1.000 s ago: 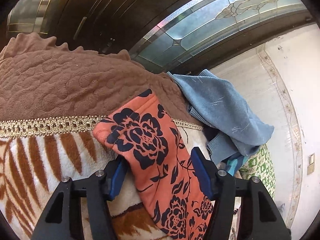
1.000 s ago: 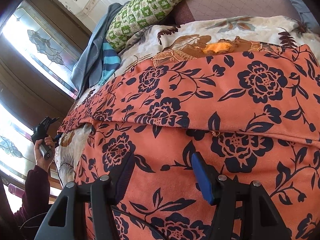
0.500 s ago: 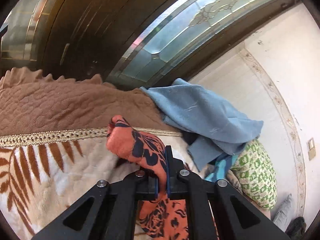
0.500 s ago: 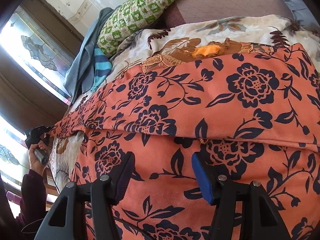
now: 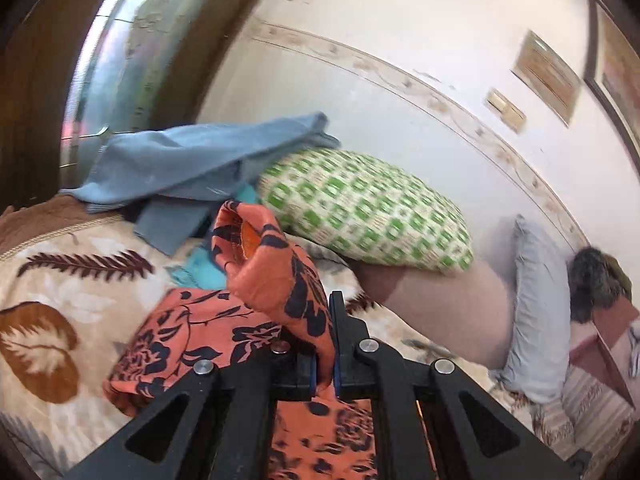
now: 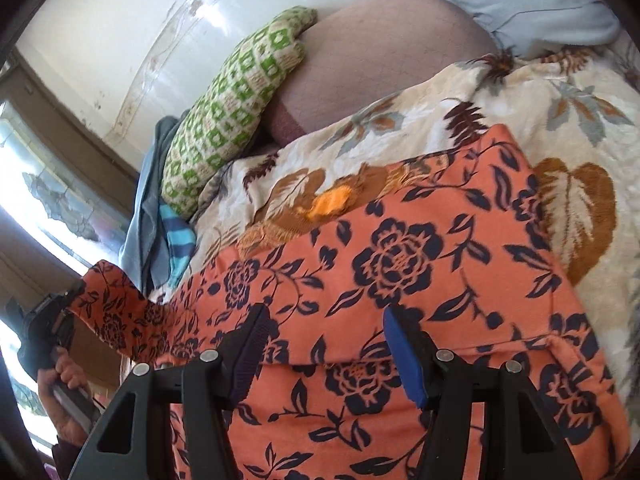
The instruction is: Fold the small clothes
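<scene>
Fingers of the left gripper are clamped tight on the end of one sleeve of the orange flowered garment, a fold of cloth pinched between the pads and bulging out above them, while the right gripper hangs with its jaws apart over the body of the garment, nothing between them. That garment lies spread on the leaf-patterned blanket covering the bed, its sleeve lifted off toward the window side where a hand grips the left tool. By its look the cloth is light, soft and limp: it sags between the clamp and the bed and will drape wherever it is carried, so it should fold easily but also slide and bunch. Hems, cuffs and seam lines look like the surest places to pinch, since a doubled edge gives the pads more to bite on. A fair next hold for the right gripper would be the other sleeve or the lower hem. No box, basket or other container shows in either view; a green checked pillow and a blue cloth lie just beyond.
</scene>
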A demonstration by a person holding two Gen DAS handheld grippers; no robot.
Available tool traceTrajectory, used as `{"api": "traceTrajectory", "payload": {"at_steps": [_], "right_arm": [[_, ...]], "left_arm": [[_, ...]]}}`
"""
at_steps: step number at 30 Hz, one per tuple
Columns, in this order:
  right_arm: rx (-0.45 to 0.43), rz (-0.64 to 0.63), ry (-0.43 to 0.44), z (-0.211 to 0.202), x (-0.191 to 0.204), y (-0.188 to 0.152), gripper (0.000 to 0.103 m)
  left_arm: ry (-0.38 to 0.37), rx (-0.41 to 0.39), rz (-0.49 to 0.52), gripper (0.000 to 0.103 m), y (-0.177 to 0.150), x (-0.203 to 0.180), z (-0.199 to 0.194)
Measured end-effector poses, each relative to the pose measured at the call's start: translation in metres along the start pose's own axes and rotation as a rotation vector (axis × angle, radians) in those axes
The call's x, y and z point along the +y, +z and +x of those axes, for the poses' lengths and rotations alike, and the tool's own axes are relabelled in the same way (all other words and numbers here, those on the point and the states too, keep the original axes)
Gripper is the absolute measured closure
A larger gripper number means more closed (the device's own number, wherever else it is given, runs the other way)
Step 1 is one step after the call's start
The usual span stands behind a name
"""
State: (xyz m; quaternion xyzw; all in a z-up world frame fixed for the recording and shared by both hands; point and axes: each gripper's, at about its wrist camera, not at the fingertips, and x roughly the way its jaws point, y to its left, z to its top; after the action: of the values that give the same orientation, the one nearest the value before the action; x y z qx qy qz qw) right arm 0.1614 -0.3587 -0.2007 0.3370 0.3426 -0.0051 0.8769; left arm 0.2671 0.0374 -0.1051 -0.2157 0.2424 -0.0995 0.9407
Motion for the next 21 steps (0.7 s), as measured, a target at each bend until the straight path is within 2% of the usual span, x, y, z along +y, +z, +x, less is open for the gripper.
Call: {"api": "traceTrajectory", "payload": {"at_steps": [5, 8, 12, 14, 17, 18, 20, 21], "right_arm": [[-0.081, 0.173, 0.025, -0.027, -0.043, 0.027, 0.04], [-0.141, 0.249, 0.03, -0.045, -0.066, 0.041, 0.04], [-0.198, 0.333, 0.041, -0.065, -0.094, 0.05, 0.04], [-0.211, 0.359, 0.045, -0.072, -0.104, 0.054, 0.04], [-0.227, 0.374, 0.046, -0.08, -0.114, 0.058, 0.04], [-0.227, 0.377, 0.048, -0.082, -0.116, 0.059, 0.04], [-0.227, 0.387, 0.061, -0.082, -0.118, 0.059, 0.04], [-0.225, 0.392, 0.069, -0.082, -0.119, 0.059, 0.04]], "left_arm": [[-0.103, 0.152, 0.111, 0.098, -0.066, -0.106, 0.046], [-0.132, 0.232, 0.152, 0.098, -0.112, -0.154, 0.073], [-0.113, 0.356, 0.222, 0.096, -0.166, -0.196, 0.113], [-0.113, 0.428, 0.245, 0.08, -0.185, -0.207, 0.129], [-0.144, 0.491, 0.293, 0.067, -0.196, -0.215, 0.132], [-0.169, 0.491, 0.295, 0.064, -0.192, -0.214, 0.129], [-0.219, 0.445, 0.283, 0.041, -0.175, -0.21, 0.114], [-0.226, 0.41, 0.283, 0.034, -0.162, -0.208, 0.106]]}}
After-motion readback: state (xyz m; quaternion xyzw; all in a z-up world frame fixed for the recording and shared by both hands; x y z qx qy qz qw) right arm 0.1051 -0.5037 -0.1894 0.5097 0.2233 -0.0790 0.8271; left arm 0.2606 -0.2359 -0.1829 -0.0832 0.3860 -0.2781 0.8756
